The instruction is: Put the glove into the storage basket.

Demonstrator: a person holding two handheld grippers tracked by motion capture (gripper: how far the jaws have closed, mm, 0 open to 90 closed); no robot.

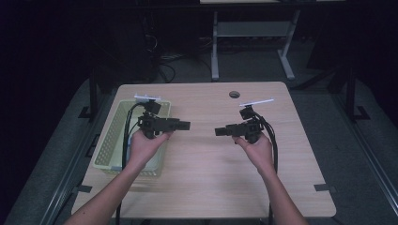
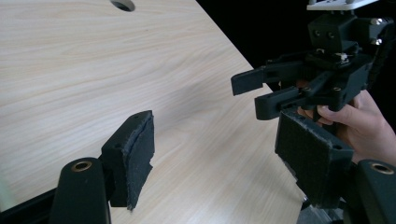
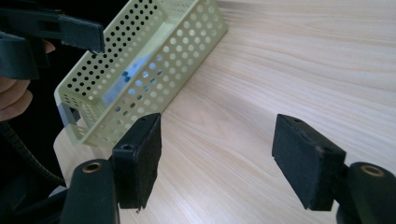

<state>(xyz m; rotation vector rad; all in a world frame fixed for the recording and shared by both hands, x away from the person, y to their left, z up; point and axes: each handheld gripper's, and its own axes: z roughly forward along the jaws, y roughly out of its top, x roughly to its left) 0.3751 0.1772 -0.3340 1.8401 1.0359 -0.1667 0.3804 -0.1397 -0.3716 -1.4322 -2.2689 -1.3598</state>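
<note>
Two hand-held grippers over a wooden table, one perforated basket.

Left gripper (image 1: pixel 184 125): above the table's left half, jaws spread wide, nothing between them, tips pointing toward the middle. Right gripper (image 1: pixel 220 131): above the right half, jaws likewise apart and empty, facing the left one. Basket (image 1: pixel 110 136): pale green, along the table's (image 1: pixel 206 183) left edge, beneath the left hand (image 1: pixel 146 145). Cable hole (image 1: pixel 234 94): near the far edge.
</note>
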